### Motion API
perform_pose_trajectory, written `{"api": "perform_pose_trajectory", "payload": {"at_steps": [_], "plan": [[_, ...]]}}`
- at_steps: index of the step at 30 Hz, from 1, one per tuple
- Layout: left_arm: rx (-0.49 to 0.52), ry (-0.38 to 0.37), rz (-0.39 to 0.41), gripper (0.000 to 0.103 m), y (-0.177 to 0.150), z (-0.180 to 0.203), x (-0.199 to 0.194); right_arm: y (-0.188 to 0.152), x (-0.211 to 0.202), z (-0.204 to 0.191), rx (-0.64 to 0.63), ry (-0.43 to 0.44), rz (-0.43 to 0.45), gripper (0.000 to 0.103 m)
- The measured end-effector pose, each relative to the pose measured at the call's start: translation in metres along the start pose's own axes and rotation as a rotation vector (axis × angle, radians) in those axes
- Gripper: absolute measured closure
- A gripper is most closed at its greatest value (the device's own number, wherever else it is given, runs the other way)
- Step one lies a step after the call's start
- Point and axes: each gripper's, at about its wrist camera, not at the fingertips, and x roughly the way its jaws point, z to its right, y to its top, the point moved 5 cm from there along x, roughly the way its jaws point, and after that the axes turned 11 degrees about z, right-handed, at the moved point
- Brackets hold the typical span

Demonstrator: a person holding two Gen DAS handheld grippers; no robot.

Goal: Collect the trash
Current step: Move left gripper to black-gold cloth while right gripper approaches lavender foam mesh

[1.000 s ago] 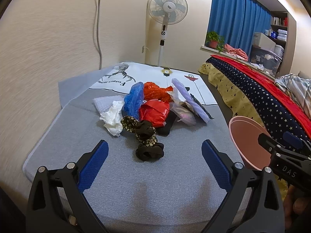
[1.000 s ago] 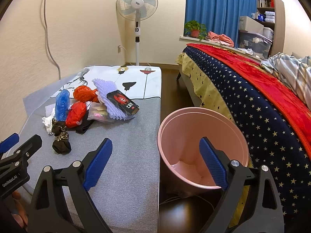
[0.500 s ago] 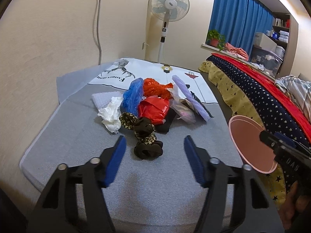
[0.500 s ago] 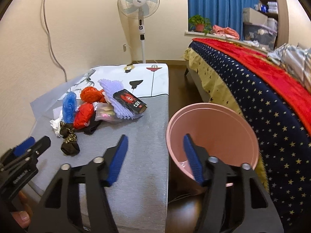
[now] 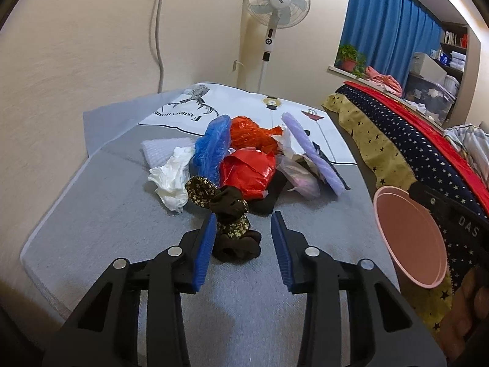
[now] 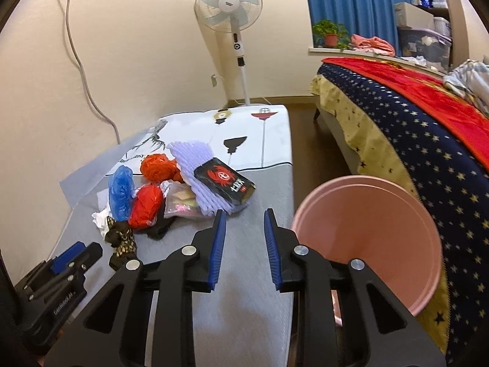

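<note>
A pile of trash lies on the grey mat (image 5: pixel 101 214): a dark floral cloth wad (image 5: pixel 233 229), a red bag (image 5: pixel 247 174), a blue bag (image 5: pixel 214 146), an orange bag (image 5: pixel 247 131), white tissue (image 5: pixel 171 177) and lilac foam (image 5: pixel 314 153). My left gripper (image 5: pixel 244 223) is open, empty, its fingers either side of the cloth wad's near end. My right gripper (image 6: pixel 244 217) is narrowly open, empty, over the mat between the pile and the pink bin (image 6: pixel 366 238). A black box (image 6: pixel 224 180) lies on the foam.
A bed with a starry blue and red cover (image 6: pixel 428 128) runs along the right. A standing fan (image 6: pixel 229 9) is at the far wall. A white printed cloth (image 6: pixel 244 134) covers the mat's far end. The bin stands off the mat's right edge (image 5: pixel 409 238).
Both grippers' jaws have narrowed a lot from wide open. The left gripper has moved forward to the cloth wad. The right gripper has shifted left, away from the bin.
</note>
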Motion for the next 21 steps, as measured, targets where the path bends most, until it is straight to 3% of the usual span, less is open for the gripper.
{"api": "perform_pose_trajectory", "payload": {"at_steps": [9,14,21], "plan": [[-0.010,0.035,-0.028,0.065,-0.002,-0.007,0.024,0.004,0.068,0.016,0.116,0.033,-0.074,0.071],[-0.021,0.047,-0.056,0.060,-0.004,-0.009,0.038,-0.010,0.107,0.026,0.185,0.052,-0.165,0.062],[-0.042,0.052,-0.100,0.059,-0.007,-0.009,0.054,-0.028,0.138,0.030,0.292,0.107,-0.240,0.062]]}}
